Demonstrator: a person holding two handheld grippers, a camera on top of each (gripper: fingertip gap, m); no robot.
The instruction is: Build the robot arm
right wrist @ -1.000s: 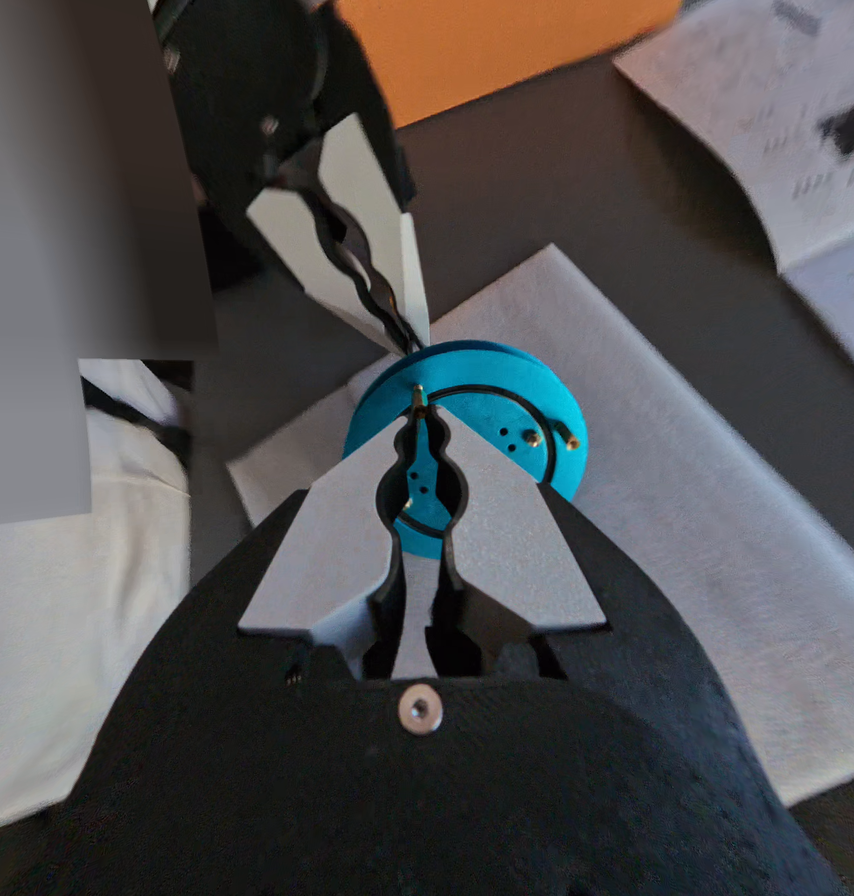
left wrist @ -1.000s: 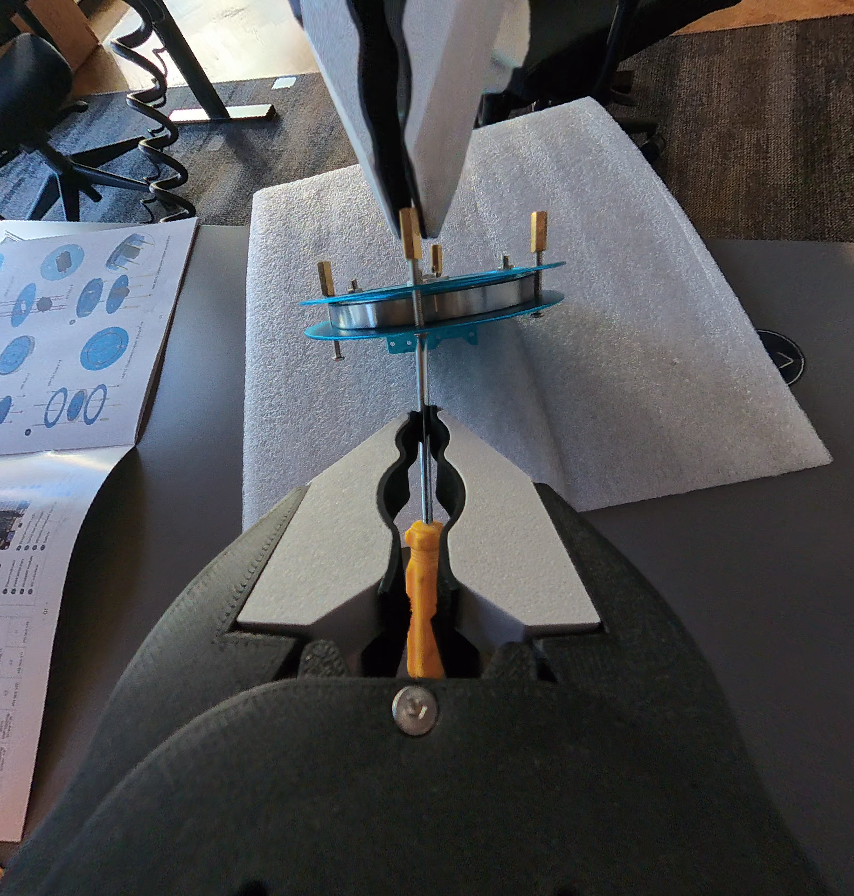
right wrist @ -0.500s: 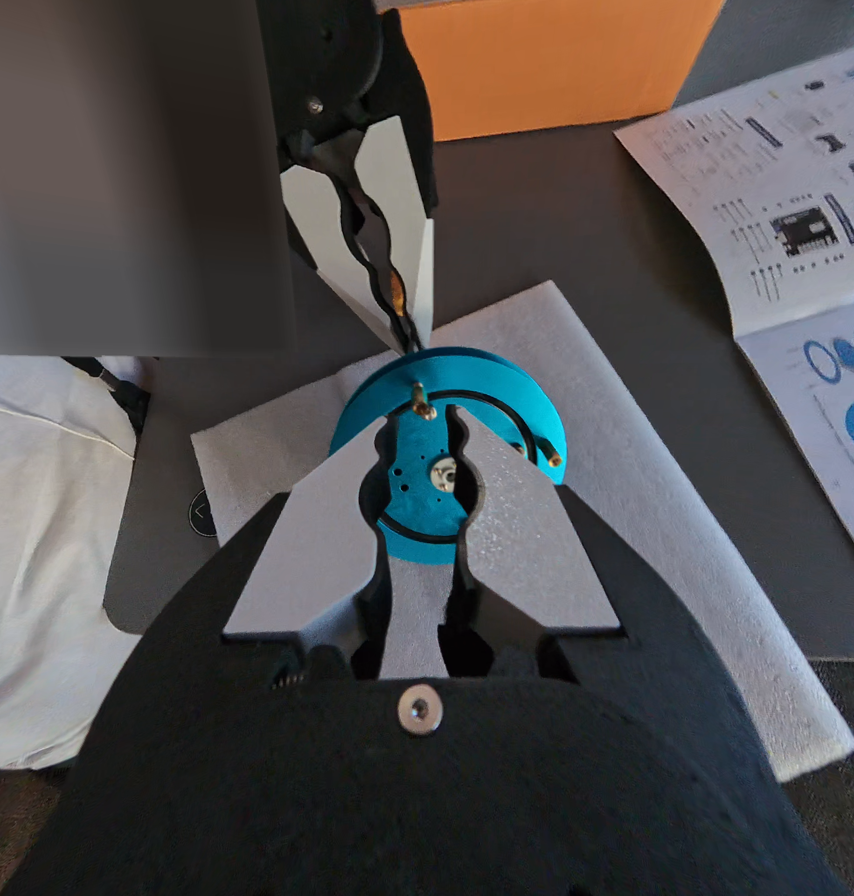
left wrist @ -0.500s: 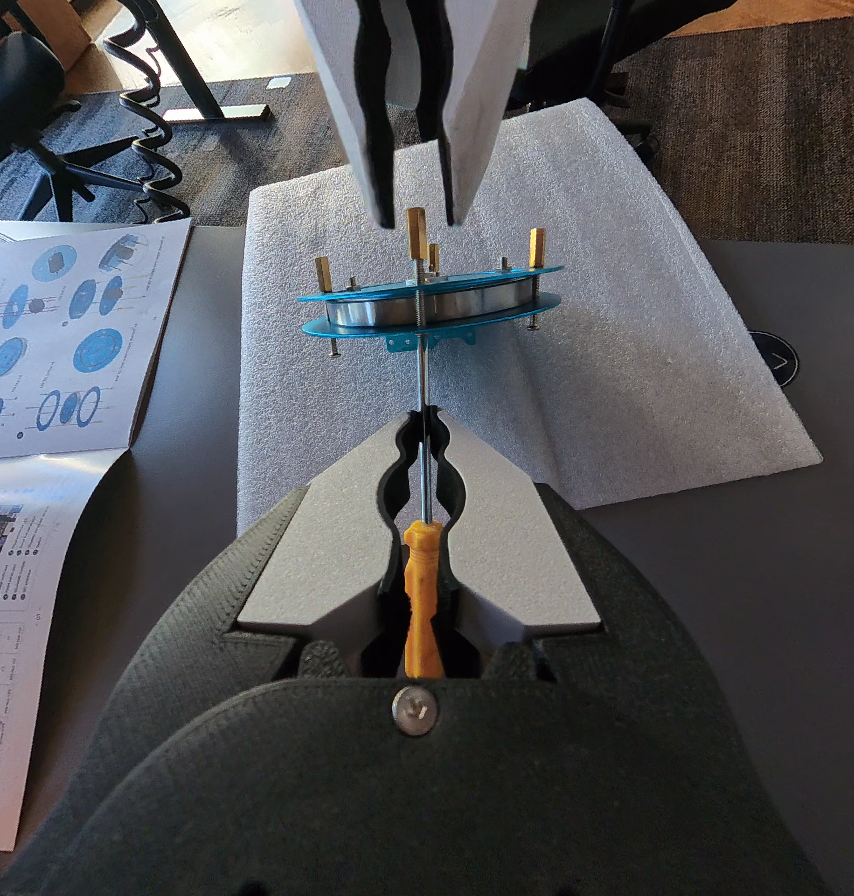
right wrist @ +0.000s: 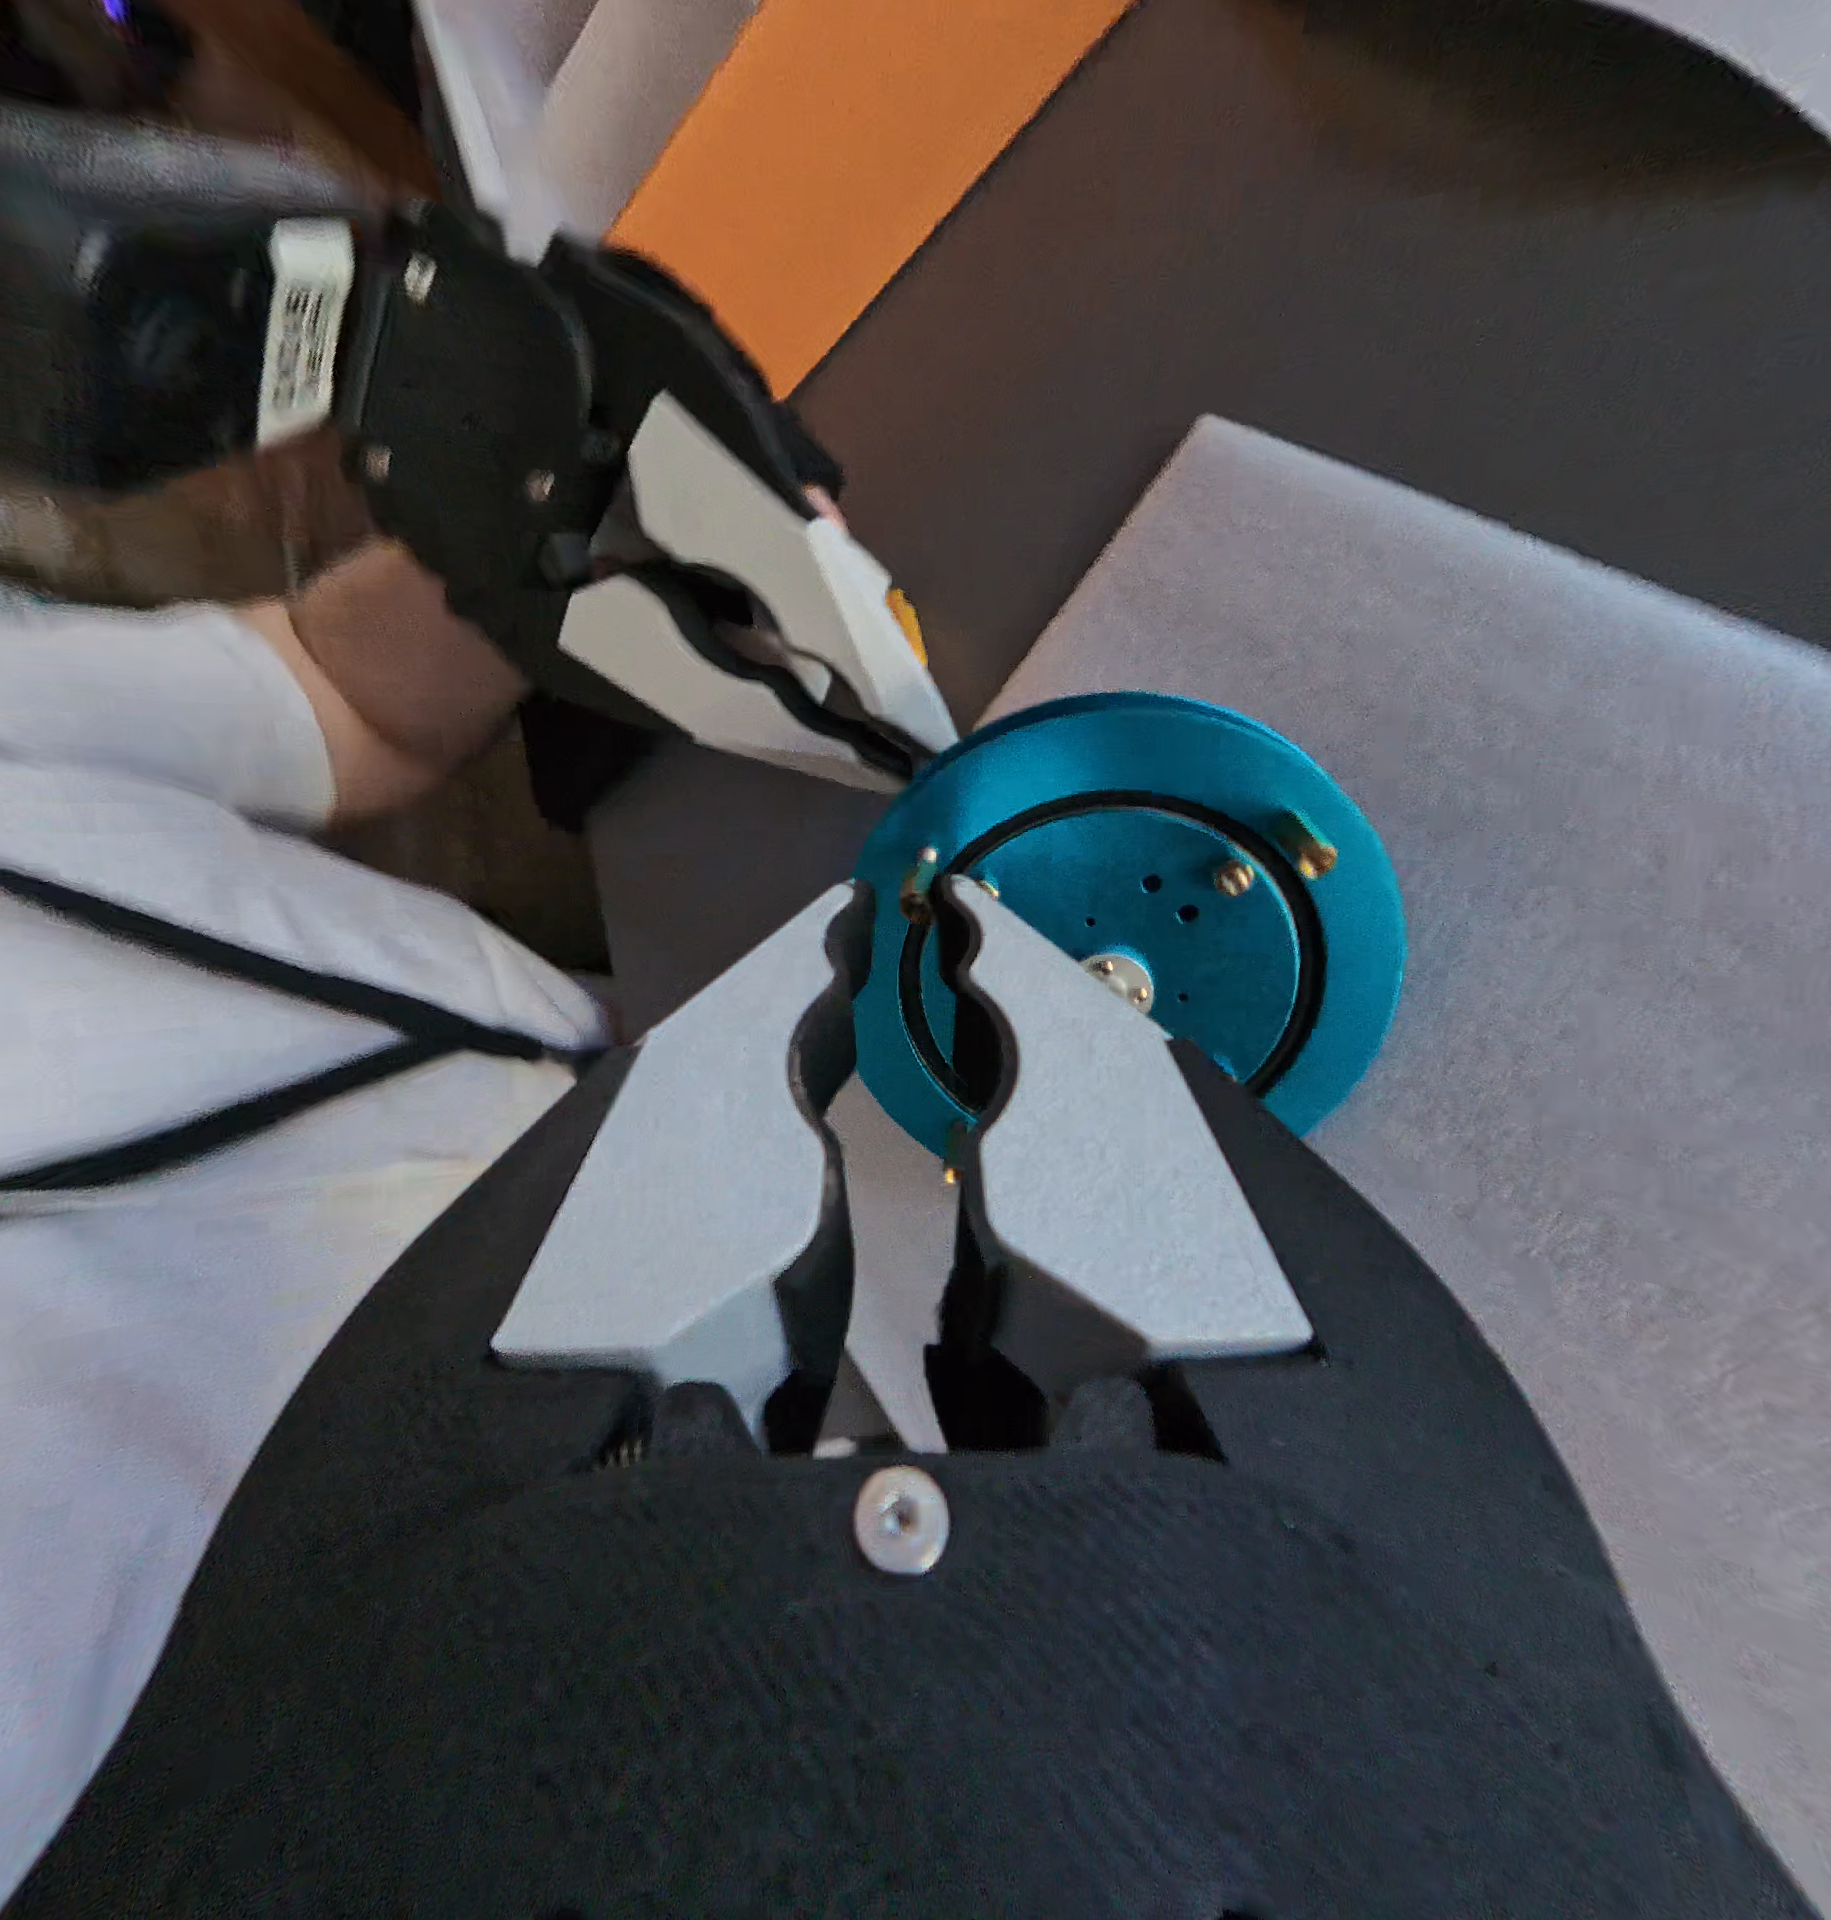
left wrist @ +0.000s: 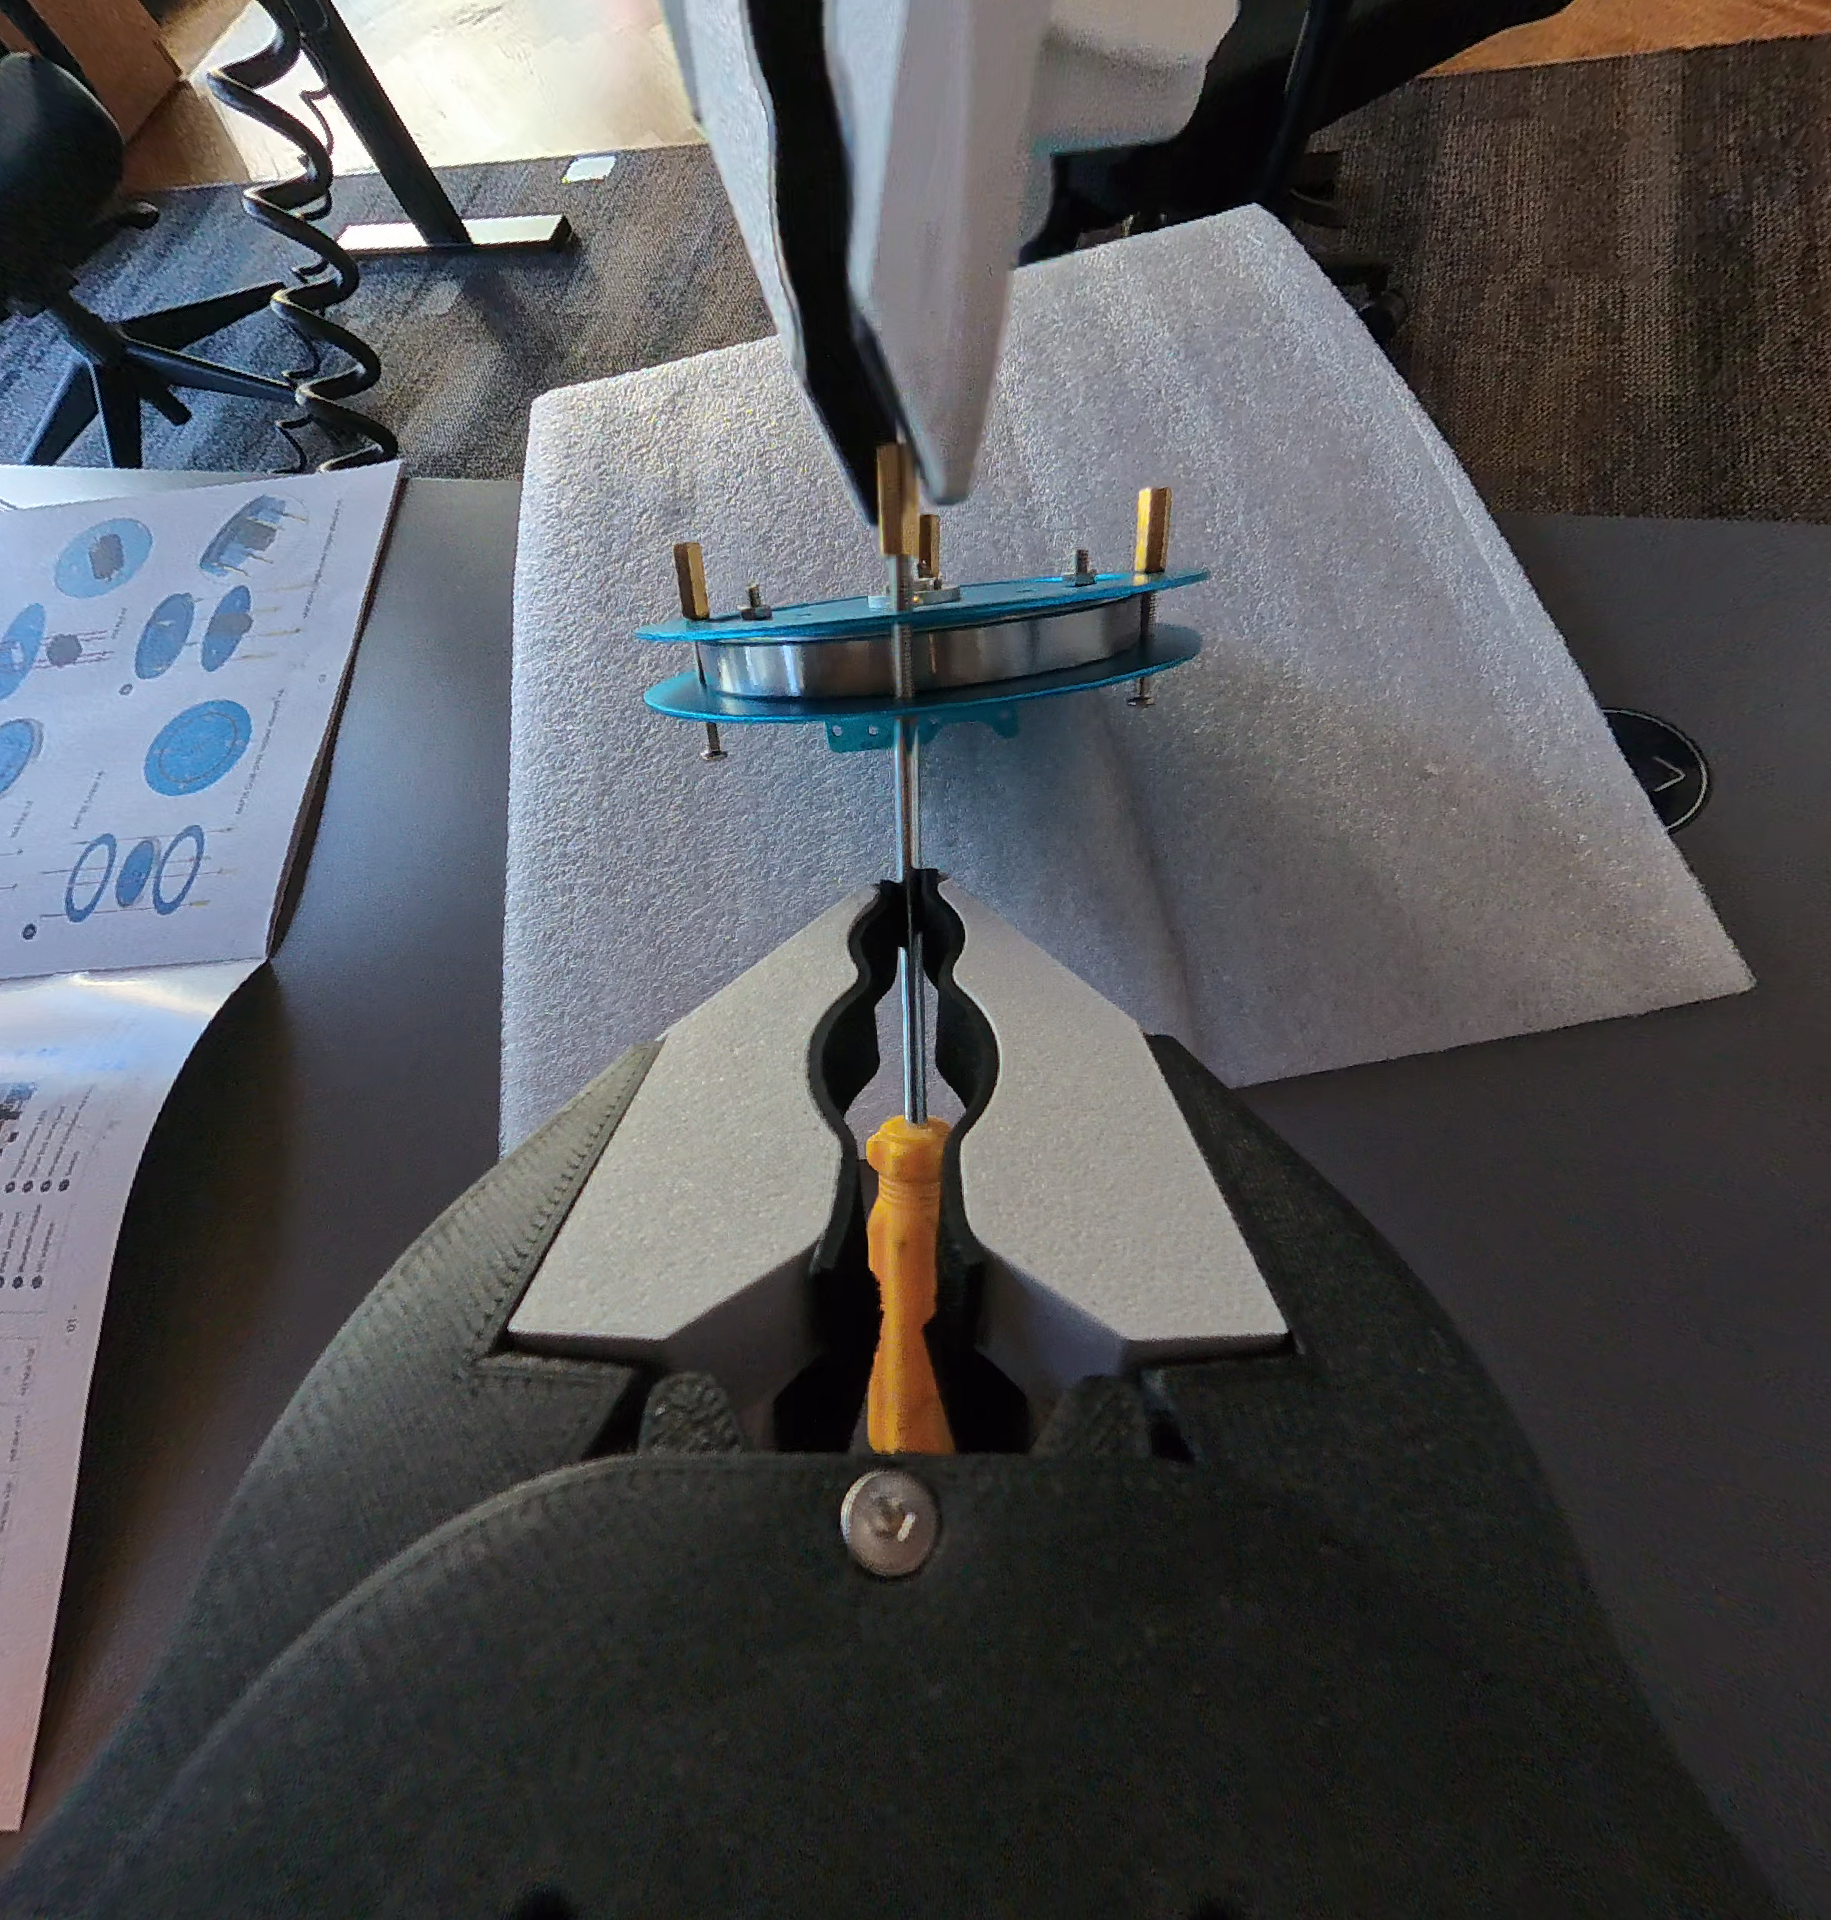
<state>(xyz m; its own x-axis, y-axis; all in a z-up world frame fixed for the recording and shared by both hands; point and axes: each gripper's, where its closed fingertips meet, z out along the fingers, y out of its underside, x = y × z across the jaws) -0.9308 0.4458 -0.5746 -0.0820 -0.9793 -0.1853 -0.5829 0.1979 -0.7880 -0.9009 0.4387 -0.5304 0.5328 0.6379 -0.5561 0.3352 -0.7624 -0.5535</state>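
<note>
- Left wrist view: round blue two-plate metal assembly with a silver ring sandwiched between the plates (left wrist: 921,649), raised above a white foam sheet (left wrist: 1254,883) on a dark grey table (left wrist: 1513,1299), slightly tilted, brass standoffs upright on its top plate.
- Nearest brass hexagonal standoff (left wrist: 897,499) pinched at its top by the right gripper (left wrist: 906,488), reaching down from above with jaws clenched on it.
- Same view: small screwdriver with an orange handle and thin steel shaft (left wrist: 906,1278) clamped in the left gripper (left wrist: 908,894), jaws closed on the shaft, tip reaching up to the underside of the lower blue plate, in line with the pinched standoff.
- Right wrist view, blurred: blue assembly (right wrist: 1181,914) seen from above, right gripper (right wrist: 916,894) with fingertips narrowly apart around the standoff (right wrist: 919,883) at the plate's near-left edge.
- Left gripper (right wrist: 916,743) entering from upper left, tips at the disc's rim, a bit of orange handle showing between its white fingers (right wrist: 745,520).
- Open printed instruction booklet with blue diagrams (left wrist: 111,779) lying flat left of the foam sheet.
- Orange box (right wrist: 838,177) on the table beyond the left gripper.
- Person's white sleeve (right wrist: 163,727) at the left edge.
- Black office chairs (left wrist: 49,229) on carpet beyond the table.
</note>
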